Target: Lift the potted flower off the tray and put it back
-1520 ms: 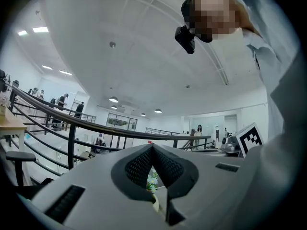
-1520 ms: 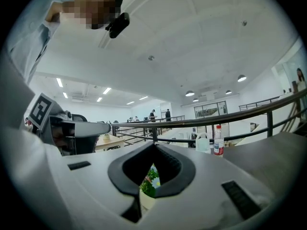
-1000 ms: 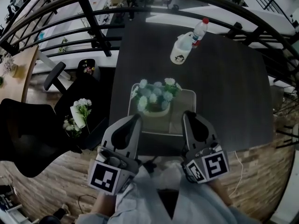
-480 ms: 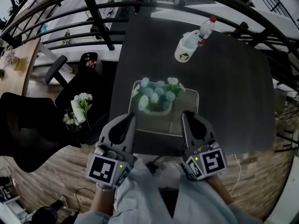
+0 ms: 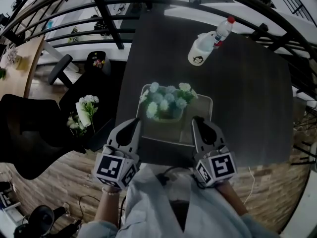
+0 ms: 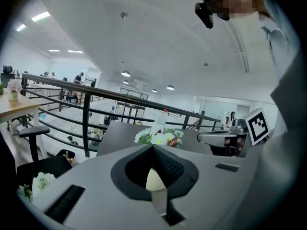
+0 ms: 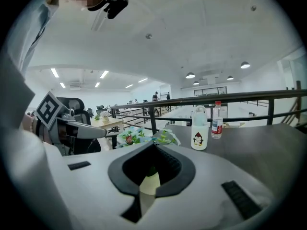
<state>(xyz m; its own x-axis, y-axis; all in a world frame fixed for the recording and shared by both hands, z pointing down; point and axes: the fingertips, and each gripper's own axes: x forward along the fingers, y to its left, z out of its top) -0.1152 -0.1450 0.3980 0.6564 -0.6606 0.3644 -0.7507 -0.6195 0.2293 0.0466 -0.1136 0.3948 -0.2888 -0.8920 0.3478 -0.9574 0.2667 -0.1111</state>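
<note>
Left hand-held gripper (image 5: 132, 127), jaws together, right hand-held gripper (image 5: 199, 124), jaws together

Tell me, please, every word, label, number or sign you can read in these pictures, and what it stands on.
No words or numbers can be read.
Label on the water bottle: too small to read.
The white jug: a penguin picture, no text.
Cubes of the left gripper and right gripper: square black-and-white markers, no letters.
</note>
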